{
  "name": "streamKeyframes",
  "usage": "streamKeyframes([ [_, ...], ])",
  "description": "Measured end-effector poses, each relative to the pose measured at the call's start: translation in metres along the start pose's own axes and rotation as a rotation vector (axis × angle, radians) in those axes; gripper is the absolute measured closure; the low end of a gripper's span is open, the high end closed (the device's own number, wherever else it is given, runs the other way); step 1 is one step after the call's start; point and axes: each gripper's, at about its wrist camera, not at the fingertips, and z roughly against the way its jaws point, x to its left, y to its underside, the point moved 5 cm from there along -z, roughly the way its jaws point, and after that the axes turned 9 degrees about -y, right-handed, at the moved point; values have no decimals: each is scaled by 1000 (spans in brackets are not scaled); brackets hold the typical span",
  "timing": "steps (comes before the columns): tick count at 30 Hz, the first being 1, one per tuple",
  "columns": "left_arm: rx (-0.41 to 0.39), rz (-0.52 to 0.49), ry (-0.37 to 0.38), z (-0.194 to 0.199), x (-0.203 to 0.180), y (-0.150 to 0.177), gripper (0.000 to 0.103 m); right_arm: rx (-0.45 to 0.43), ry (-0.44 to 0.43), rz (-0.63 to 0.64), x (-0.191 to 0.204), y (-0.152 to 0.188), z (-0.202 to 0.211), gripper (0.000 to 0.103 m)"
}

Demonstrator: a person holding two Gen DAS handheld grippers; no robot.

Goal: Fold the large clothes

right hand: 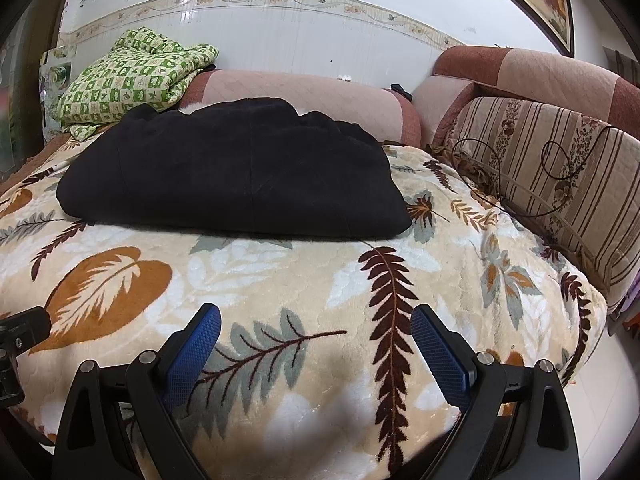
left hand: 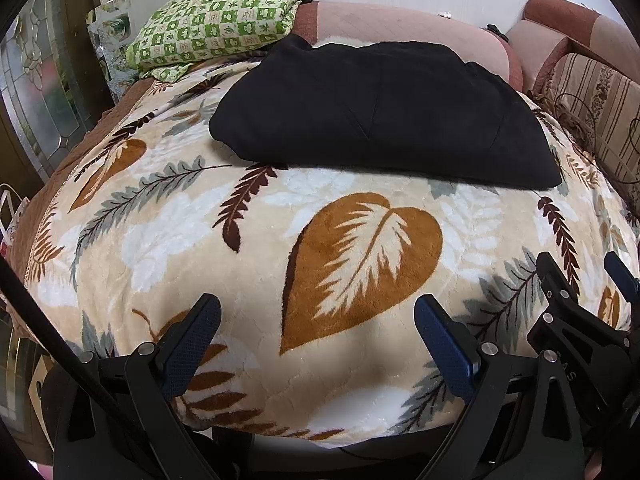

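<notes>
A large black garment [left hand: 380, 112] [right hand: 232, 172] lies folded into a thick rectangle on the far half of a leaf-patterned blanket [left hand: 224, 240] [right hand: 304, 276]. My left gripper [left hand: 318, 312] hovers open over the blanket's near part, well short of the garment, with nothing between its fingers. My right gripper [right hand: 316, 320] is open too, over the near blanket, apart from the garment. In the left wrist view the right gripper [left hand: 580, 276] shows at the lower right edge, also open.
A green checked cloth [left hand: 216, 20] [right hand: 132, 80] is piled at the back left. Pink bolster cushions [left hand: 400, 28] [right hand: 300, 96] line the back wall. A striped cushion [right hand: 560, 176] stands on the right. The blanket's front edge drops off just below the grippers.
</notes>
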Motion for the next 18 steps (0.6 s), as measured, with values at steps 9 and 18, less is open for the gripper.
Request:
streamKeyframes([
  [9, -8, 0, -1, 3, -1, 0, 6, -1, -1, -3, -2, 1, 1, 5],
  [18, -15, -4, -8, 6, -2, 1, 6, -3, -4, -4, -2, 1, 2, 5],
])
